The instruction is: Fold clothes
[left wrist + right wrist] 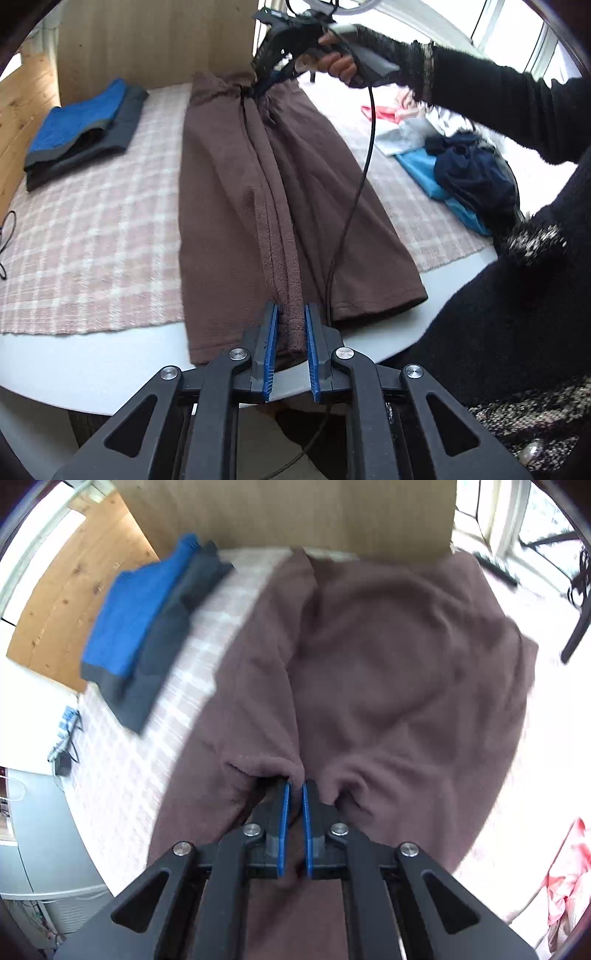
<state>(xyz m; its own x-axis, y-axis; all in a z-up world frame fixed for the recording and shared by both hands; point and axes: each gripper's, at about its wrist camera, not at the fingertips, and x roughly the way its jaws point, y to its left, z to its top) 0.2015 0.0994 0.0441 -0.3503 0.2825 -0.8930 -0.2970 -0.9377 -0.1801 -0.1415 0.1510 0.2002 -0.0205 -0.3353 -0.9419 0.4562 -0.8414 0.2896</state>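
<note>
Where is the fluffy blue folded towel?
In the left wrist view, the fluffy blue folded towel lies on a dark grey folded cloth at the far left of the pink checked mat, left of the brown garment.

Open checked cloth (92,229) lies left of the brown garment (229,206), folded stack (85,129) blocking far-left, loose clothes pile (469,173) crowding right.

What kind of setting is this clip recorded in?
Probably a home room: a table with a checked cloth, a brown garment spread for folding, folded clothes stacked, an unsorted pile, and windows.
</note>
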